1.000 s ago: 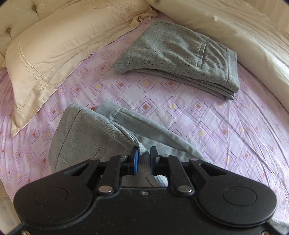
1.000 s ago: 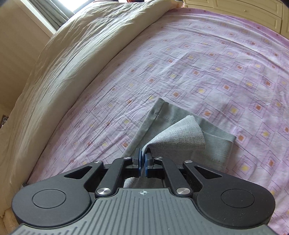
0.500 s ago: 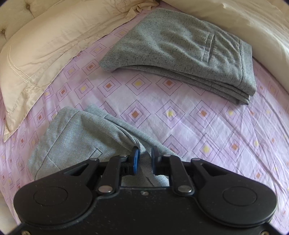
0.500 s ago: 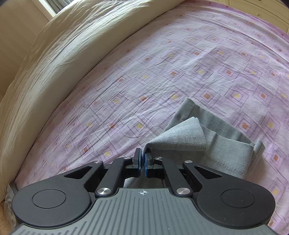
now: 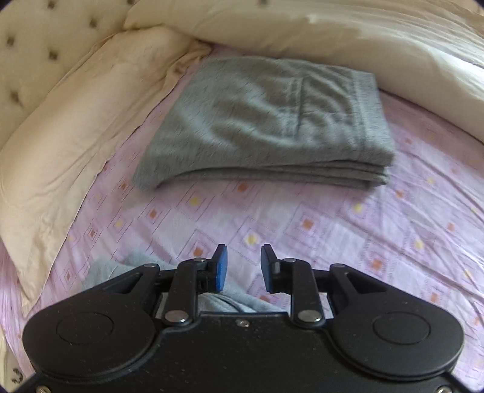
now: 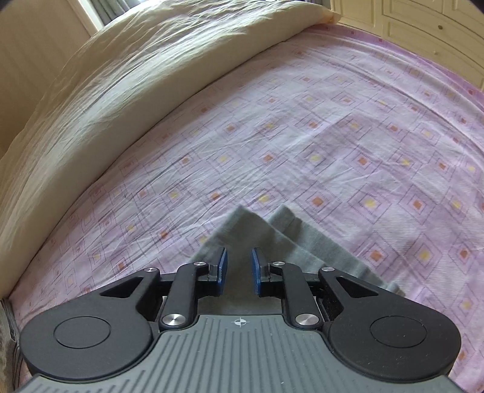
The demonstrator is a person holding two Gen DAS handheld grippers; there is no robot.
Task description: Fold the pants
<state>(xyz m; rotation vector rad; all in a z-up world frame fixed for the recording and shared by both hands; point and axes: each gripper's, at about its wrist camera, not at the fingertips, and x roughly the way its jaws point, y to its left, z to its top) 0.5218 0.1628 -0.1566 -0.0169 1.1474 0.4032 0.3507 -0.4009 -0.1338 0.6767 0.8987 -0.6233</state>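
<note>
- Grey cloth of the pants (image 6: 305, 248) lies on the bed's lilac sheet (image 6: 302, 136), printed with small squares; in the right wrist view two pointed layers fan out from under the right gripper (image 6: 239, 270), one lapped over the other.
- Right gripper: its jaws have just been opening and now stand apart. The grey cloth shows in the gap below them, but the blue pads (image 6: 223, 267) do not press on it.
- Left gripper (image 5: 243, 268): its jaws have also just been opening and stand spread. Between them shows mostly bare sheet (image 5: 332, 217), with a pale grey bulge of the pants (image 5: 224, 302) lower down, behind the left pad and under the gripper's body; nothing is pinched.
- More of that pale cloth peeks out on the sheet to the left of the left gripper.
- A second, darker grey garment, the folded pants (image 5: 266, 121), lies apart from the left gripper toward the head of the bed, stacked in several flat layers; the view is blurred.
- Beside that stack, a cream pillow (image 5: 66, 145) runs along the tufted headboard (image 5: 27, 45).
- A cream duvet (image 6: 127, 78) is bunched along the bed's far side, touching the folded stack's far edge in the left wrist view.
- Cream cupboard doors (image 6: 423, 27) stand beyond the bed's foot corner.
</note>
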